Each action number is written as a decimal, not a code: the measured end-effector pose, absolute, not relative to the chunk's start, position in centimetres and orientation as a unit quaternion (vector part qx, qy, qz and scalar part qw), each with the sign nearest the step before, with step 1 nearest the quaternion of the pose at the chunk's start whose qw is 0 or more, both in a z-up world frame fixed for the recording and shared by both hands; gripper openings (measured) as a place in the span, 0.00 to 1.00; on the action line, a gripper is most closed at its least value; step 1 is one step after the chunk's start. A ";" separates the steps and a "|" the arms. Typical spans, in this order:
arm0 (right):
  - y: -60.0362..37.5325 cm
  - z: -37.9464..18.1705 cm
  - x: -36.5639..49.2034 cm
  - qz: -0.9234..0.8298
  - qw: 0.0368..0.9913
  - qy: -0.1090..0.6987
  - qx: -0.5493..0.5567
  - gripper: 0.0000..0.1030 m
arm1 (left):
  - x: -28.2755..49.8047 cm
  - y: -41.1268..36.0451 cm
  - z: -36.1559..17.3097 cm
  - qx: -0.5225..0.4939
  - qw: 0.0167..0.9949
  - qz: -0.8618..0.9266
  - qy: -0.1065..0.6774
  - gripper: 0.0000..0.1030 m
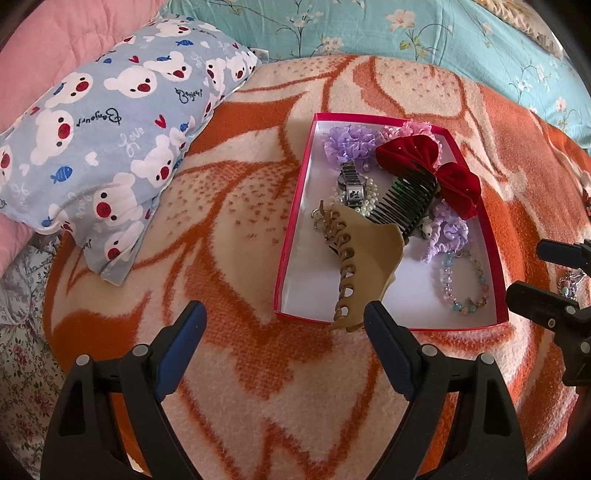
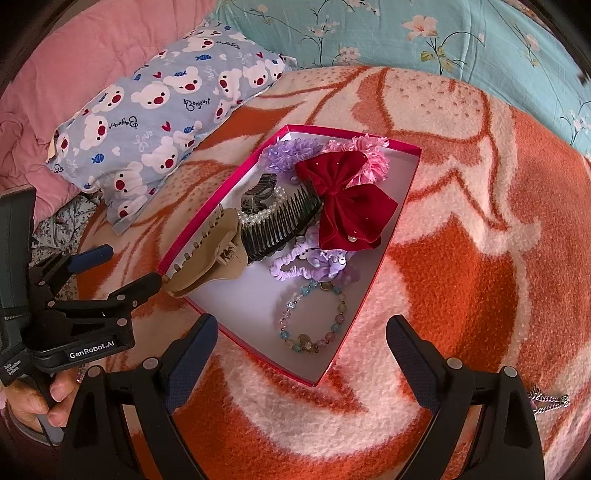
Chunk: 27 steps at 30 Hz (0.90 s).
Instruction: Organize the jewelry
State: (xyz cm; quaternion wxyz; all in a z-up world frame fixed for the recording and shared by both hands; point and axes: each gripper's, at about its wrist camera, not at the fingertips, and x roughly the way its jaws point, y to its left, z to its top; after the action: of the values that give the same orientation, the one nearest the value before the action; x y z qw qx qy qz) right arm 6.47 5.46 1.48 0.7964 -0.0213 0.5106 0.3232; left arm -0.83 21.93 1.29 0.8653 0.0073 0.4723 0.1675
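Note:
A red tray (image 1: 291, 206) (image 2: 221, 195) with a white floor lies on the orange and cream blanket. It holds a tan hair claw (image 1: 362, 254) (image 2: 210, 258), a black comb with a red velvet bow (image 1: 410, 147) (image 2: 347, 206), purple scrunchies (image 1: 347, 142) (image 2: 317, 262), a pink scrunchie (image 2: 369, 158), a watch on a pearl bracelet (image 1: 352, 184) (image 2: 258, 199), and a pastel bead bracelet (image 1: 465, 284) (image 2: 314, 317). The claw's end overhangs the near rim, right beside my left gripper (image 1: 284, 314) (image 2: 129, 266), which is open and empty. Also open and empty, my right gripper (image 2: 303, 325) (image 1: 524, 269) hovers over the tray's near corner.
A blue bear-print pillow (image 1: 110, 147) (image 2: 166, 110) lies left of the tray, with a pink quilt (image 2: 92, 55) behind it and teal floral bedding (image 1: 406, 29) at the back. A silver chain (image 2: 550, 400) rests on the blanket right of my right gripper. A hand (image 2: 40, 398) holds the left gripper's handle.

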 end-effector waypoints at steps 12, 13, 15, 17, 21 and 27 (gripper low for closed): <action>5.5 1.6 6.5 0.325 0.797 0.510 -0.020 0.91 | -0.9 21.9 1.3 0.007 0.866 0.169 0.471 0.85; 5.5 1.6 6.5 0.324 0.797 0.510 -0.020 0.91 | -0.9 21.9 1.3 0.008 0.866 0.169 0.471 0.85; 5.5 1.8 6.5 0.325 0.797 0.508 -0.019 0.91 | -0.9 21.9 1.4 0.008 0.866 0.169 0.471 0.85; 5.5 1.9 6.5 0.325 0.798 0.508 -0.019 0.91 | -0.9 21.9 1.4 0.008 0.866 0.168 0.471 0.85; 5.5 1.9 6.5 0.325 0.798 0.507 -0.018 0.91 | -0.9 21.9 1.5 0.011 0.867 0.170 0.469 0.85; 5.5 1.9 6.5 0.325 0.798 0.507 -0.018 0.91 | -0.9 21.9 1.5 0.012 0.867 0.171 0.468 0.85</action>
State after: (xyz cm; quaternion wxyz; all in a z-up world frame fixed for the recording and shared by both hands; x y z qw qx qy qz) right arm 6.54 5.48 1.92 0.7979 -0.0182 0.5071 0.3253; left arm -0.89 21.87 1.50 0.8668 0.0115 0.4684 0.1707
